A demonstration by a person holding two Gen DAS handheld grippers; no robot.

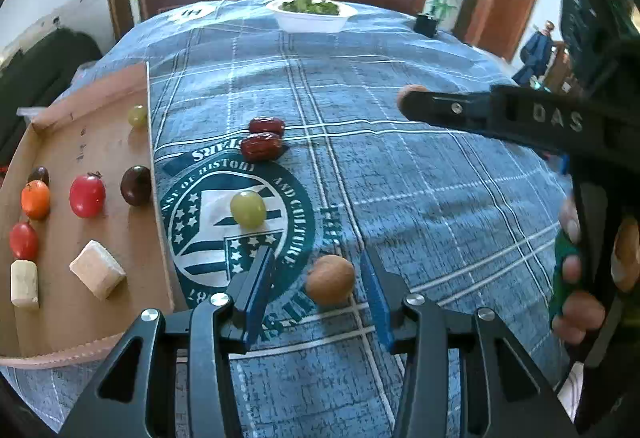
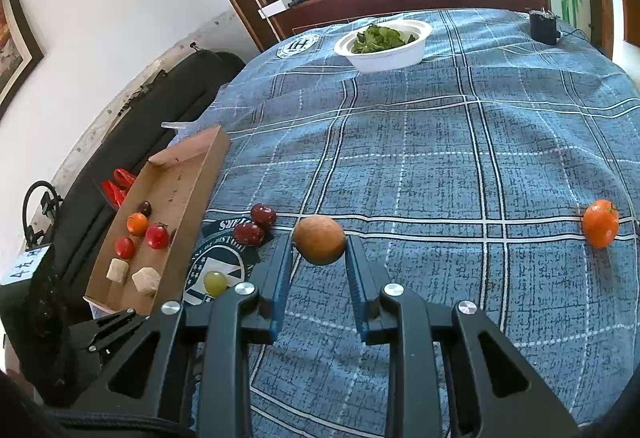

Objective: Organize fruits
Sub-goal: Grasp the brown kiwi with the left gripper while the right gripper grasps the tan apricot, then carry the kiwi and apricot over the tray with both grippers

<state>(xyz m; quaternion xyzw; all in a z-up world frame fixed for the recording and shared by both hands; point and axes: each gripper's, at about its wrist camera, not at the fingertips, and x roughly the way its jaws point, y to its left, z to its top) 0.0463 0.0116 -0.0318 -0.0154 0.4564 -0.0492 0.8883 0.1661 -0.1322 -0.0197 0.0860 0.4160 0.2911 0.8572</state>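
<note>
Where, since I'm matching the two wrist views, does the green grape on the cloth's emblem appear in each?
Left wrist: green grape left of centre, on the emblem.
Right wrist: lower left, on the emblem.
Shared landmark: two red dates just beyond it.

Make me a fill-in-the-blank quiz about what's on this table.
The right gripper is shut on a round ___ fruit.
The white bowl holds ___ leaves.
On the cloth, ___ dark red dates lie beyond the green grape.
Missing: brown; green; two.
</note>
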